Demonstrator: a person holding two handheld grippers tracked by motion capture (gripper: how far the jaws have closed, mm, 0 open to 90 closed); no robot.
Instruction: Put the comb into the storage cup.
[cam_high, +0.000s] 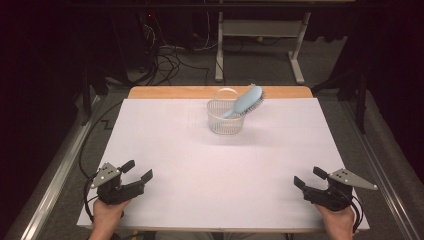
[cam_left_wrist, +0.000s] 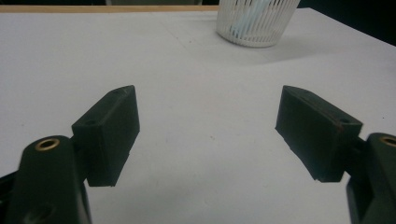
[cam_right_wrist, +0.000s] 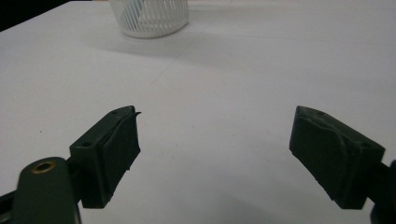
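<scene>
Both sets of jaws stand spread wide and hold nothing. The left gripper rests at the near left corner of the worktop, the right gripper at the near right corner, each in a hand at the near edge. Bare white surface lies between the pads in both gripper views.

The step in hand looks like a reach for the hairbrush — a pale blue brush that stands tilted in a white slatted basket, its bristled head leaning out over the rim toward the far right, its handle down inside. To do that well, one gripper should probably come in high and pinch the brush at the neck or upper handle, where it clears the rim, with the jaws set across its narrow width. The other could steady the basket wall, since so light a basket may tip or slide when the brush is lifted. A lift along the brush's own lean would likely keep the handle from catching on the slats.

The basket sits well apart from both grippers, at the far middle of the worktop — up and to the right in the left gripper view, up and to the left in the right gripper view.
</scene>
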